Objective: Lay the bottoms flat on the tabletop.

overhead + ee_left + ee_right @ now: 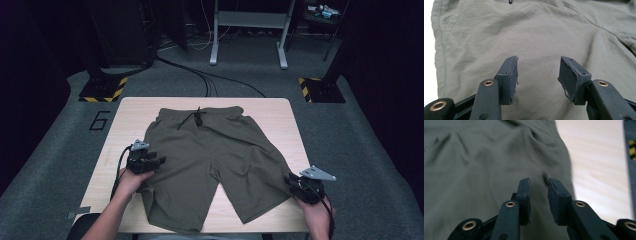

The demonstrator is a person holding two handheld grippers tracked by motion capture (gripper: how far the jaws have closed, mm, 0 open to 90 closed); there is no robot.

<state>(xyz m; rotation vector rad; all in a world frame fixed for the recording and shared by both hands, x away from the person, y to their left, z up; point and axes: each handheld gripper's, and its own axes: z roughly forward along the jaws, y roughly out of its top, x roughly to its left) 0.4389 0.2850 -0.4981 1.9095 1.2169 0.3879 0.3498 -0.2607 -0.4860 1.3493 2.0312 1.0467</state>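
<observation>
Left gripper (159, 161): held over the outer edge of the shorts' left leg; in the left gripper view its jaws stand wide apart with nothing between them, cloth lying below; released.

Shorts (210, 155): one pair, olive green, spread flat on the table (131, 111), waistband at the far side, both leg hems toward the person; one dark drawcord (196, 118) knotted at the waist.

Handling: I judge the cloth thin, light and limp; it will sag and fold wherever it is lifted and give no resistance; it looks smooth, so a shallow pinch may slip; not fragile.

Where to hold: best at a stitched edge, I think, the side seam or a leg hem, where the layers are thicker and both can be pinched together; the waistband would serve as well.

Right gripper (290, 180): at the outer edge of the right leg, near the table's right side; in the right gripper view the jaws are partly closed with a narrow gap over the fabric edge; nothing gripped that I can see.

Count: two grippers; one garment; two legs; one table.
</observation>
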